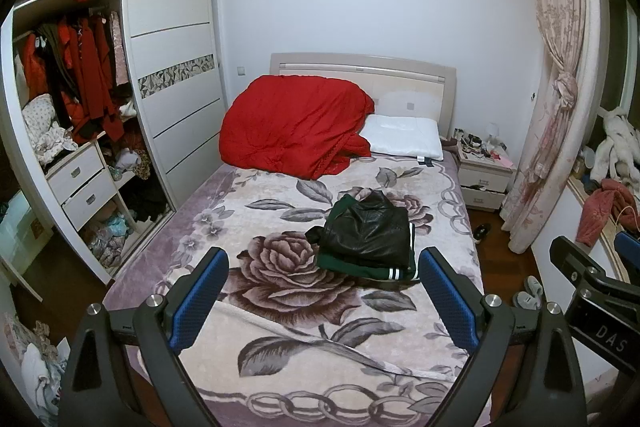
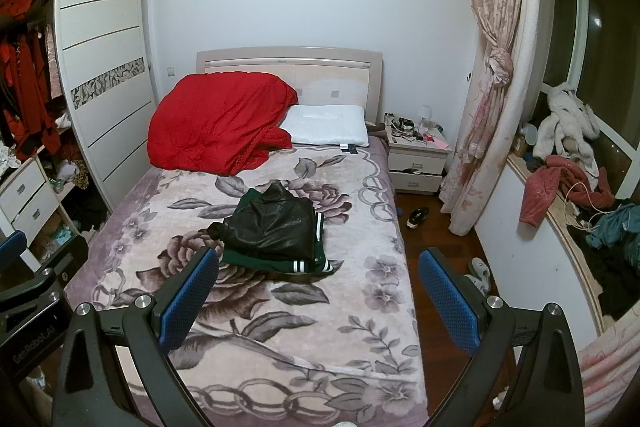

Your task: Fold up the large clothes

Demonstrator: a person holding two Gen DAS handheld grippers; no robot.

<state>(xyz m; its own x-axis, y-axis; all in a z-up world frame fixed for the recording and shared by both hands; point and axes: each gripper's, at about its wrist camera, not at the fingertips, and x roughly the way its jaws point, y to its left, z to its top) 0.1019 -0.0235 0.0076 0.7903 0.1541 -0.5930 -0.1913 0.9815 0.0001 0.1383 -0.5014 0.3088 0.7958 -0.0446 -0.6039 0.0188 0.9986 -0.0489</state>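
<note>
Writing first: on the neighbouring gripper body we read "DAS" at the right edge of the left wrist view, and "GenRobot.AI" at the left edge of the right wrist view.

Left gripper (image 1: pixel 324 267): blue-padded fingers (image 1: pixel 448 297) spread wide, nothing between them. Right gripper (image 2: pixel 319 269): same, spread wide, holding nothing. Both hang above the foot end of the bed, well apart from the clothes.

Folded black leather jacket (image 1: pixel 370 229) lies on top of a folded green garment (image 1: pixel 362 265) with white stripes at its hem. The stack sits mid-bed on the floral blanket (image 1: pixel 280 311), slightly toward the bed's right side. Its long axis runs roughly head-to-foot; the collar points toward the headboard (image 1: pixel 362 67), the striped hem toward us.

Room to move: bare blanket all round the stack, widest between it and us. Red duvet (image 1: pixel 292 125) bunched at the head end, white pillow (image 1: pixel 404 137) beside it, touching. Open wardrobe (image 1: pixel 172 47) runs along the bed's left edge with a narrow gap. On the right, a strip of wooden floor (image 2: pixel 444 247) with shoes, a nightstand (image 2: pixel 418 163), and a tied-back pink curtain (image 2: pixel 492 87).
</note>
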